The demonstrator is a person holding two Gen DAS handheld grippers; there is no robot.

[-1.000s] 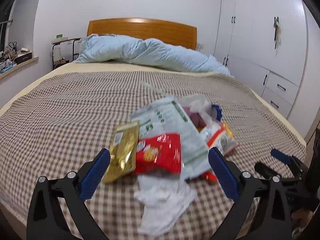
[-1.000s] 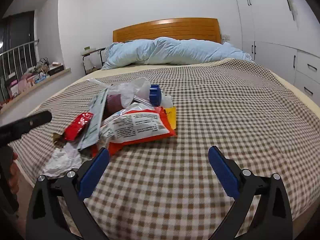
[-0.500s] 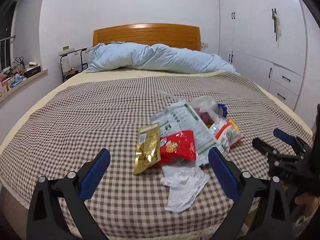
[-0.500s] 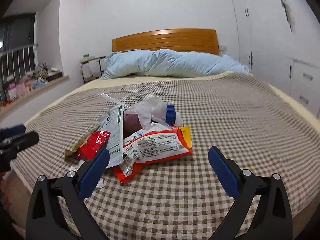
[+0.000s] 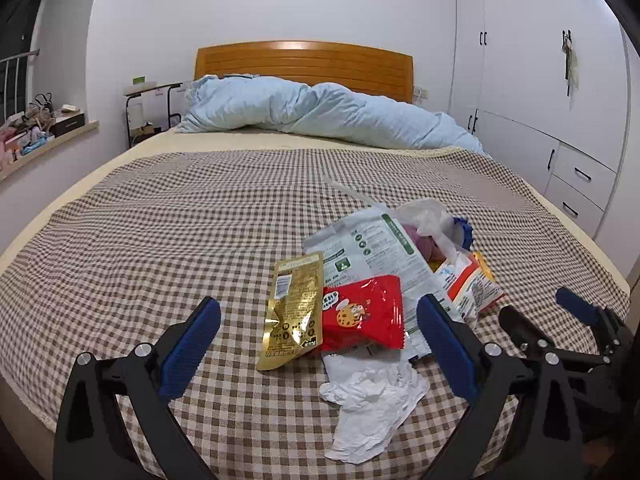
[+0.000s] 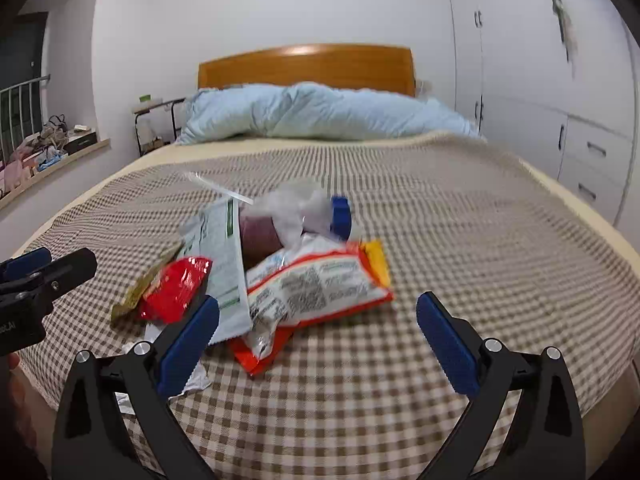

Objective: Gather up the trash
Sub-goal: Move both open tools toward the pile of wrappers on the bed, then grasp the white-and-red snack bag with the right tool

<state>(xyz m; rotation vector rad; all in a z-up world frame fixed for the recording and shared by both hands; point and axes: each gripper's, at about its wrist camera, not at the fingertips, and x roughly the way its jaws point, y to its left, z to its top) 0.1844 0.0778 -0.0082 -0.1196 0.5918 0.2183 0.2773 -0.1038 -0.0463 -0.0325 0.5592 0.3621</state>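
Note:
A heap of trash lies on the checked bedspread (image 5: 140,248). It holds a gold pouch (image 5: 294,312), a red cookie wrapper (image 5: 366,314), a white-green packet (image 5: 372,248), an orange-white snack bag (image 6: 316,284), a clear plastic bag (image 6: 292,208) with a blue cap (image 6: 341,213), and crumpled white tissue (image 5: 372,408). My left gripper (image 5: 318,344) is open and empty, just short of the gold pouch and red wrapper. My right gripper (image 6: 318,340) is open and empty, near the orange-white bag. Each gripper shows at the edge of the other's view.
A light blue duvet (image 5: 320,116) is bunched at the wooden headboard (image 5: 304,60). White wardrobes with drawers (image 5: 560,120) line the right wall. A side rack (image 5: 148,112) and a cluttered sill (image 5: 36,132) stand on the left. The bed's foot edge is just below the grippers.
Both grippers have pulled back from the heap and then steadied, so the trash looks farther and more of the bed shows. Both stay open. No trash has moved.

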